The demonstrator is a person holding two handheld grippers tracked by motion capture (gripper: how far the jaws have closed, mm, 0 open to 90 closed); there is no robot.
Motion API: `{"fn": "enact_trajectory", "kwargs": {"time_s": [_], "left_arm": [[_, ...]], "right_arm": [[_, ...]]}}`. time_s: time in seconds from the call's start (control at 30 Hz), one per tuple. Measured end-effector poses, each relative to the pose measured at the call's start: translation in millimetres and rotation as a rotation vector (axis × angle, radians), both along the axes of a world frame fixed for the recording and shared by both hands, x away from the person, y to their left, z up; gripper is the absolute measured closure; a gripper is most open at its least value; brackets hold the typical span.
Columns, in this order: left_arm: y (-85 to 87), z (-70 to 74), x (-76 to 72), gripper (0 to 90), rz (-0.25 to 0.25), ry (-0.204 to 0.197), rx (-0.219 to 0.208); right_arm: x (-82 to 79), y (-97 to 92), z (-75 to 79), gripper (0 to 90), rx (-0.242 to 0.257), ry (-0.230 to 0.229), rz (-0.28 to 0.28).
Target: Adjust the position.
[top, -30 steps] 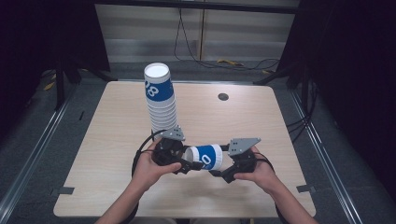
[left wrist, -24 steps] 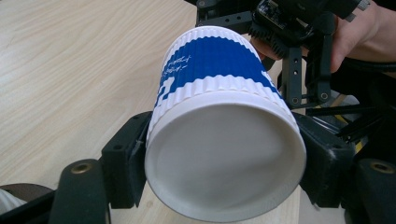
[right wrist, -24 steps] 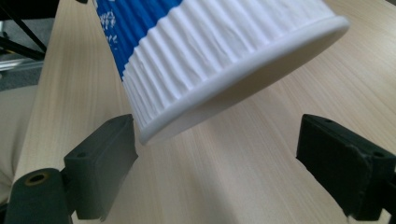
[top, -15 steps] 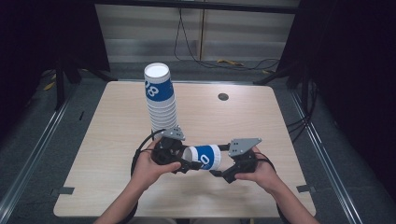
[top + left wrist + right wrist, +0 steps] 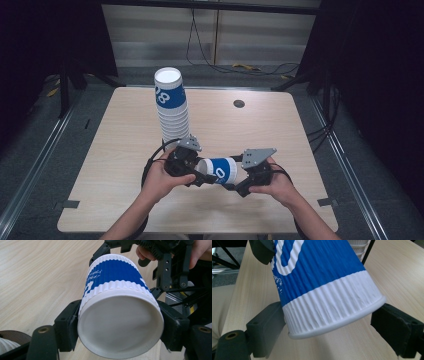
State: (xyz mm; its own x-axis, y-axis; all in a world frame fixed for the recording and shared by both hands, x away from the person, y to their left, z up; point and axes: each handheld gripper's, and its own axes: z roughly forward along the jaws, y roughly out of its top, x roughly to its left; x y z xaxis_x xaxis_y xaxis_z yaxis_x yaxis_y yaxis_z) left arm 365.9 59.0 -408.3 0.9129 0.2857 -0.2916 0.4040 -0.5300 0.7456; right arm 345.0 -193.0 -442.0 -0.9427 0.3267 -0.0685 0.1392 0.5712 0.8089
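A blue-and-white ribbed paper cup (image 5: 220, 170) lies on its side in the air between the two grippers, over the front of the table. My left gripper (image 5: 196, 174) is shut on its closed base end; both pads press the cup (image 5: 120, 322) there. My right gripper (image 5: 234, 182) faces it from the right, with the cup's rolled mouth rim (image 5: 337, 322) between its jaws. The left pad (image 5: 270, 326) touches the wall, while the right pad (image 5: 397, 330) stands a little off it. A tall, leaning stack of the same cups (image 5: 172, 107) stands just behind the left gripper.
The light wooden table (image 5: 115, 150) has a small round cable hole (image 5: 239, 104) at the back right. Both of the person's hands come in from the front edge. Dark floor, rails and loose cables surround the table.
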Motion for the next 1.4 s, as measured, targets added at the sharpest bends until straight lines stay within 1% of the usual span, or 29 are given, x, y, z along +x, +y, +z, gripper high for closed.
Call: {"fn": "enact_trajectory", "kwargs": {"time_s": [0.1, 0.13, 0.17, 0.2, 0.3, 0.33, 0.37, 0.4, 0.43, 0.47, 0.5, 0.6, 0.7, 0.77, 0.83, 1.03, 1.07, 1.17, 1.2, 1.3, 1.37, 1.4], "left_arm": [[1.3, 1.3, -0.1, 28.8, 0.011, -0.004, -0.005], [2.0, 1.8, -0.2, 28.8, 0.016, 0.001, -0.007], [3.1, 2.2, 0.4, 28.8, 0.022, -0.005, -0.009], [4.8, 3.0, 1.0, 28.8, 0.025, -0.004, -0.003], [7.3, 1.5, 2.5, 28.8, 0.041, 0.002, -0.010], [8.3, 1.2, 3.2, 28.8, 0.041, 0.004, -0.001], [8.3, 0.0, 3.4, 28.8, 0.050, 0.010, -0.009], [8.7, -0.4, 4.1, 28.7, 0.047, 0.009, 0.002], [8.4, -1.4, 4.0, 28.8, 0.055, 0.014, 0.001], [8.2, -1.9, 4.3, 28.7, 0.054, 0.015, 0.001], [7.7, -2.1, 4.4, 28.7, 0.049, 0.019, 0.012], [4.6, -3.6, 3.3, 28.8, 0.039, 0.021, 0.018], [2.2, -3.4, 2.6, 28.7, 0.030, 0.024, 0.009], [1.7, -2.5, 3.2, 28.7, 0.020, 0.026, 0.017], [0.6, -2.7, 3.0, 28.7, 0.017, 0.029, 0.007], [0.6, -0.1, 3.2, 28.8, 0.014, 0.030, 0.006], [0.6, -0.4, 3.3, 28.8, 0.017, 0.030, -0.010], [0.1, 0.4, 3.0, 28.9, 0.020, 0.030, -0.021], [0.0, 0.9, 3.1, 28.9, 0.015, 0.027, -0.018], [-0.7, 1.6, 2.6, 28.9, 0.013, 0.020, -0.020], [-1.2, 1.4, 2.5, 29.0, 0.011, 0.029, -0.028], [-1.4, 1.6, 2.5, 29.0, 0.010, 0.027, -0.025]], "right_arm": [[0.0, -1.1, 0.7, 11.0, 0.003, -0.004, -0.001], [-0.1, -2.1, 1.0, 11.0, -0.001, -0.004, -0.004], [-0.1, -2.9, 1.4, 11.0, -0.004, -0.005, -0.007], [0.2, -4.3, 1.8, 11.0, -0.003, -0.005, -0.007], [0.1, -8.8, 3.6, 11.0, 0.008, -0.005, -0.021], [0.0, -10.1, 4.3, 11.0, 0.010, -0.007, -0.021], [-0.6, -10.7, 5.1, 11.0, 0.010, -0.008, -0.023], [-1.0, -11.1, 6.1, 11.0, 0.008, -0.011, -0.022], [-1.2, -11.0, 7.0, 11.0, 0.009, -0.014, -0.020], [-1.6, -10.6, 8.6, 11.0, 0.010, -0.023, -0.018], [-2.0, -10.3, 9.6, 11.0, 0.012, -0.021, -0.016], [-1.4, -7.3, 13.2, 11.0, 0.014, -0.031, -0.011], [-1.0, -3.9, 13.2, 11.0, 0.010, -0.028, -0.001], [-0.9, -1.9, 11.7, 11.0, -0.001, -0.034, 0.004], [-0.8, -0.6, 10.1, 11.0, 0.000, -0.031, 0.003], [0.1, 1.5, 7.1, 10.9, -0.007, -0.020, 0.012], [0.2, 1.7, 7.2, 10.8, -0.006, -0.020, 0.011], [0.1, 2.7, 7.5, 11.0, -0.014, -0.007, 0.012], [0.5, 3.2, 7.3, 10.9, -0.023, -0.004, 0.015], [0.8, 4.1, 6.7, 10.8, -0.028, 0.000, 0.019], [0.7, 4.9, 5.7, 10.8, -0.022, 0.020, 0.018], [0.9, 5.3, 5.1, 10.8, -0.023, 0.019, 0.021]]}}
